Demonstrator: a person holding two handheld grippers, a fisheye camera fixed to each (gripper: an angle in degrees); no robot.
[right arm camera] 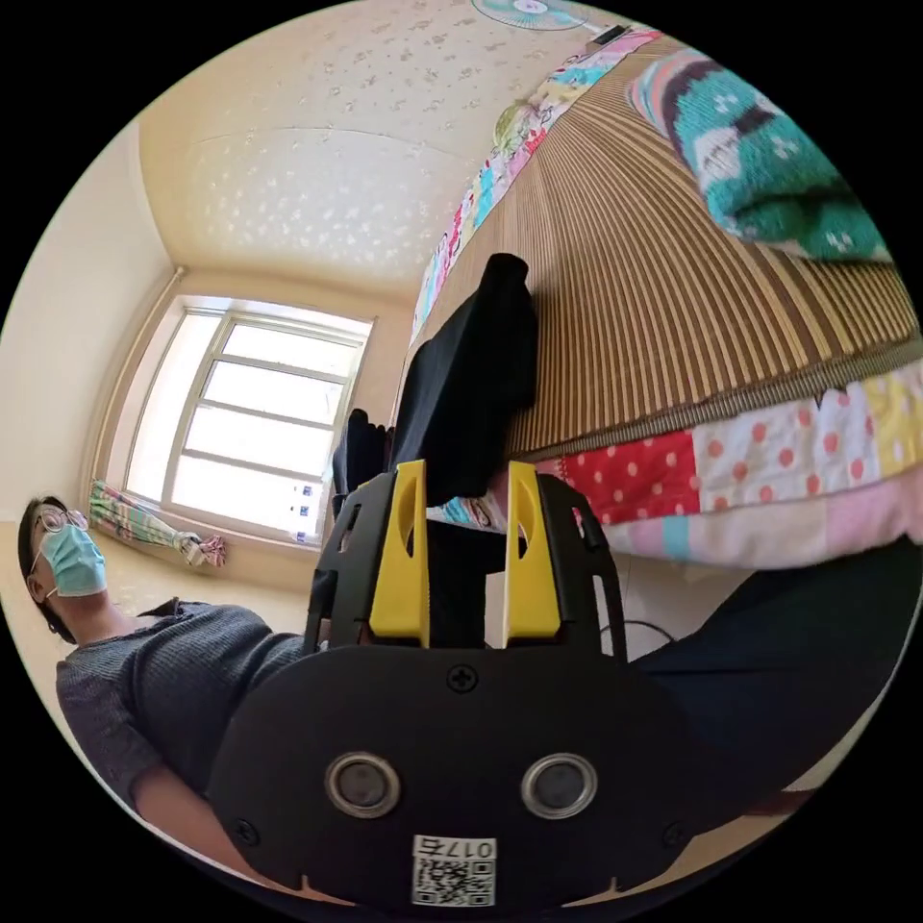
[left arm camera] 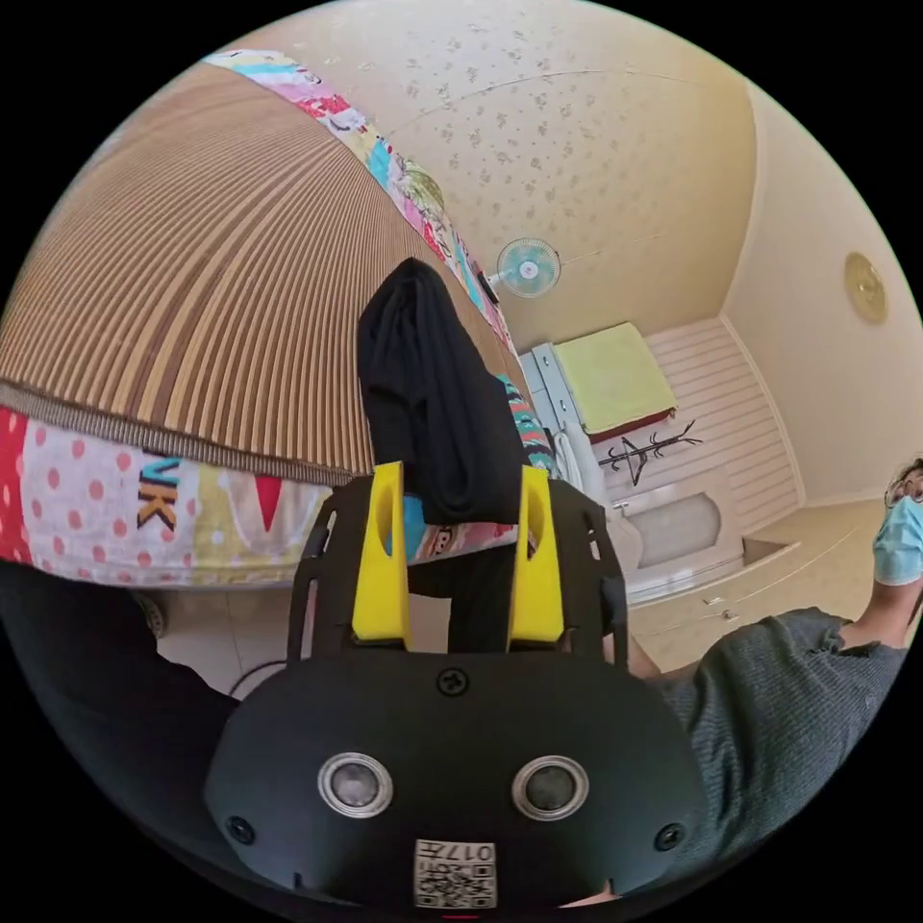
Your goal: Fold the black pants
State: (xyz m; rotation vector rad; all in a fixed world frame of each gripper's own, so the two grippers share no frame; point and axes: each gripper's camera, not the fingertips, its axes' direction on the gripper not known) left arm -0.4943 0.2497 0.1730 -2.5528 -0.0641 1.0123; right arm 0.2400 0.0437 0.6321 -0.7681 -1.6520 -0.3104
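The black pants [left arm camera: 423,385] are a bunched strip running from the woven bamboo mat [left arm camera: 212,288] on the bed into my left gripper [left arm camera: 461,471]. Its yellow jaws are closed on the thick cloth at their tips. In the right gripper view another part of the pants [right arm camera: 476,375] leads off the mat [right arm camera: 673,288] and over the bed edge. My right gripper [right arm camera: 466,466] pinches that part between both jaws. More black cloth hangs down behind the jaws in each view.
A patchwork quilt [left arm camera: 115,500] [right arm camera: 769,461] hangs below the mat's edge. A folded teal knit garment [right arm camera: 769,163] lies on the mat. A person in a grey sweater [left arm camera: 798,673] [right arm camera: 163,673] is close behind the grippers. A window [right arm camera: 269,423] and a wall fan [left arm camera: 528,266] are farther off.
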